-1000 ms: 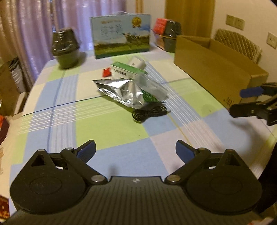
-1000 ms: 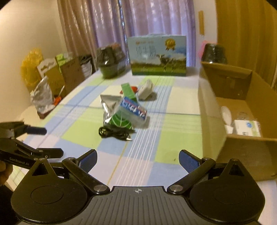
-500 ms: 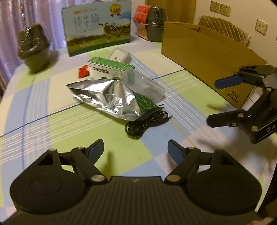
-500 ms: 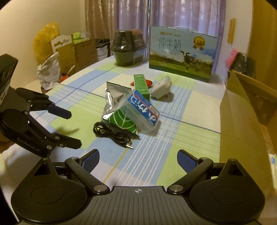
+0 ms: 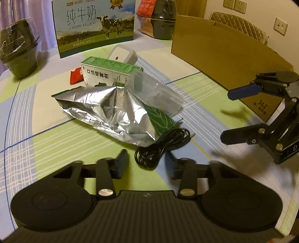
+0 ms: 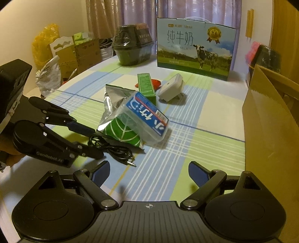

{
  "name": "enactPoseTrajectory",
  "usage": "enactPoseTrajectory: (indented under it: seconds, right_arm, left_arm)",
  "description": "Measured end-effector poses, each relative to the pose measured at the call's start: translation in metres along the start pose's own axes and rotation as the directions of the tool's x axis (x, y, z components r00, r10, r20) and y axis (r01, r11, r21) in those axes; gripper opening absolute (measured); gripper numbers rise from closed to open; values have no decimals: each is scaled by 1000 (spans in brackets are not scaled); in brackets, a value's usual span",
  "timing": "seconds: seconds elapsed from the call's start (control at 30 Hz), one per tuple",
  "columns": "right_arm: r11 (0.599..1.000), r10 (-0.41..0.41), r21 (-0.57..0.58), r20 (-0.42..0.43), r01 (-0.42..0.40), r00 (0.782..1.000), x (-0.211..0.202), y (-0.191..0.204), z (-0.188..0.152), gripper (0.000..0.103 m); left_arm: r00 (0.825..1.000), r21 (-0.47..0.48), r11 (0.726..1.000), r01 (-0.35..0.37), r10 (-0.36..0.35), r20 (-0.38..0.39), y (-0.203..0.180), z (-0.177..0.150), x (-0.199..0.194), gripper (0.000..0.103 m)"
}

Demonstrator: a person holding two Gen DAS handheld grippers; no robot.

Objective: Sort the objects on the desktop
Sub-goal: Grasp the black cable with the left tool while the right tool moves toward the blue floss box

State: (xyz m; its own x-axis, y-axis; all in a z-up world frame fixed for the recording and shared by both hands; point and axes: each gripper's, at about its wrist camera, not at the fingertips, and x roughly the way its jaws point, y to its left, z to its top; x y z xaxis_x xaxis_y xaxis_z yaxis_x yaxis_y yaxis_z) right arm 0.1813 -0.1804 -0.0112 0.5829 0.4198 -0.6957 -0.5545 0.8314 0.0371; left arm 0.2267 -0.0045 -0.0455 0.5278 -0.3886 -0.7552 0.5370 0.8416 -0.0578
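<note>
Left claw (image 5: pixel 147 165) wide, straddling the coiled black cable (image 5: pixel 160 147) on the surface, beside the foil bag (image 5: pixel 110 110). Right claw (image 6: pixel 147 172) wide, empty, nearby. Plan: lower until tips bracket the bundled loops, then close, avoiding the bag edge.

The surface (image 5: pixel 56 142) wears a checked cloth in pale green, blue and cream with thin white stripes. Purple curtains (image 6: pixel 198 9) hang at the far end, with brownish drapes (image 6: pixel 104 16) beside them. The cream wall (image 5: pixel 257 11) carries white sockets (image 5: pixel 235 5), and a quilted chair back (image 5: pixel 241 26) stands below them. The light is warm and dim.
</note>
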Motion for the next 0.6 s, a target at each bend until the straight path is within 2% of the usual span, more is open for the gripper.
enactPoseTrajectory:
  seconds: [0.1,0.23,0.37,0.5,0.6]
  right_arm:
    - [1000,-1,-15,1,1,1000,0,3,0,89]
    - [999,-9,-34,0,9,1000,-1,5,-1,89]
    - [999,-8,-36,1,8,1000,-1,5,-1,89]
    - [999,-5,-48,-2,4,1000,0,9,-1,88]
    - [998,-4,-60,-3,3,1000,1,12,-1,88]
  left_arm:
    - [1000,10,1000,-3,3,-6,-2,0,-2,24]
    - [1000,28,1000,-10,11,-20,-7,-5,-14,9]
    - [999,23,999,-37,38,-39,-7,-18,-30,9]
    - [1000,55,998,2,0,-29,-7,-29,-43,9]
    - [1000,100,995,-2,4,-18,-10,-32,-47,12]
